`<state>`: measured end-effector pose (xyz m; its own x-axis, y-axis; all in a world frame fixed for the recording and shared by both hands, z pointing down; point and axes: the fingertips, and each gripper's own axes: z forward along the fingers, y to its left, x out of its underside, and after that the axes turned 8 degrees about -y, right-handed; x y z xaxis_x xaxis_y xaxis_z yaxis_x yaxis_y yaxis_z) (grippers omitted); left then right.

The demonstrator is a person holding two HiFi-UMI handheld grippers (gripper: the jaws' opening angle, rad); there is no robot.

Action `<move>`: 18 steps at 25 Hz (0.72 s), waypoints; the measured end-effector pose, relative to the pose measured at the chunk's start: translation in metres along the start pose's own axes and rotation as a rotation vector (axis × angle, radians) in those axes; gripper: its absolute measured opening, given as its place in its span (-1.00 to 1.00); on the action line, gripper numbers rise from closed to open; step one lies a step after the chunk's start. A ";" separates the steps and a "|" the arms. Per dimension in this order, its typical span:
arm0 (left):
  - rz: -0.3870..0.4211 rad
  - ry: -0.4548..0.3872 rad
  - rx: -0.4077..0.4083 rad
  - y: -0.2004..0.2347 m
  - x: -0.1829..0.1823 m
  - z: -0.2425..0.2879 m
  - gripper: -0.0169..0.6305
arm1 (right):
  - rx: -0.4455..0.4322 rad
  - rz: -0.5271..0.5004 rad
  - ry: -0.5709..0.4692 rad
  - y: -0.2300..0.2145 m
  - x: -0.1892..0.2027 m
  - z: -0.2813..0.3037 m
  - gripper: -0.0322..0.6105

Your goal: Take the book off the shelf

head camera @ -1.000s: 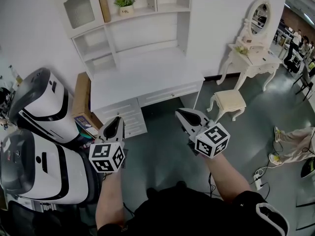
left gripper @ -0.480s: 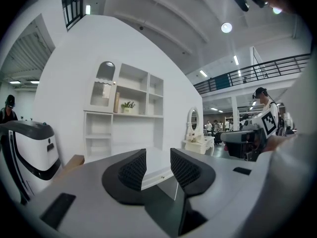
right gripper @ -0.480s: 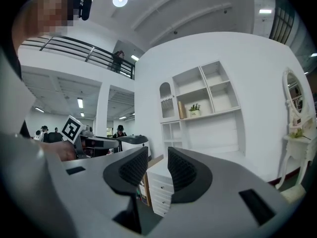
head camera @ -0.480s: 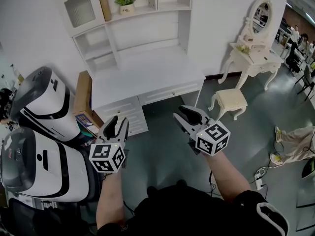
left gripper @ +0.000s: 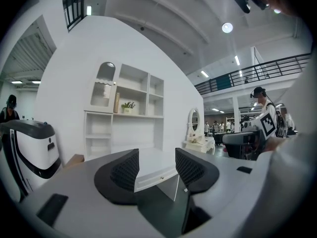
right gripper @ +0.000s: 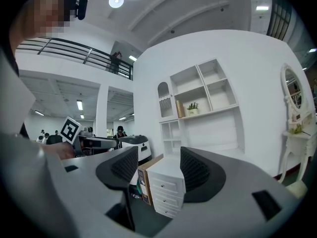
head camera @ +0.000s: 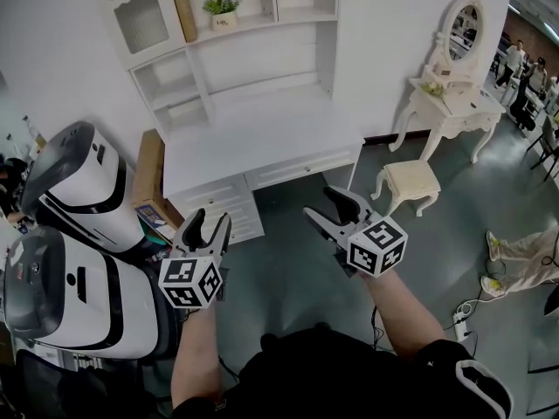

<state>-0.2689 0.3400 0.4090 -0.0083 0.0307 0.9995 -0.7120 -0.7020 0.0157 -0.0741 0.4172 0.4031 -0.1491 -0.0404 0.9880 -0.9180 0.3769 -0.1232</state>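
While the book [head camera: 185, 16] stands shelved, left gripper [head camera: 210, 222] and right gripper [head camera: 324, 206] just opened, empty.

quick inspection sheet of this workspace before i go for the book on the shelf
surface: white desk top, bare.
job's things: book upright on the upper shelf, left of the potted plant, untouched.
clutter: cardboard box against the desk's left side.
grippers: left gripper and right gripper over the floor, short of the desk; jaws have just been opening, nothing between them.
cables: power strip with its cable on the floor, right.
surroundings: two white machines on the left; dressing table and stool on the right.
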 end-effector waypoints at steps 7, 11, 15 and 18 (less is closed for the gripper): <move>0.000 -0.008 -0.022 -0.017 0.003 0.010 -0.22 | -0.010 0.003 -0.004 -0.021 0.002 -0.017 -0.05; -0.014 -0.026 -0.021 -0.039 0.001 0.018 -0.22 | -0.028 0.011 0.003 -0.037 0.002 -0.035 -0.05; -0.022 -0.012 0.002 -0.059 0.004 0.025 -0.21 | -0.029 0.020 0.013 -0.051 0.003 -0.047 -0.05; -0.025 0.002 0.003 -0.061 0.010 0.033 -0.21 | -0.020 0.027 0.012 -0.060 0.004 -0.050 -0.05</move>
<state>-0.2020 0.3596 0.4190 0.0082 0.0498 0.9987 -0.7101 -0.7030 0.0409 -0.0016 0.4403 0.4189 -0.1692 -0.0187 0.9854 -0.9062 0.3960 -0.1481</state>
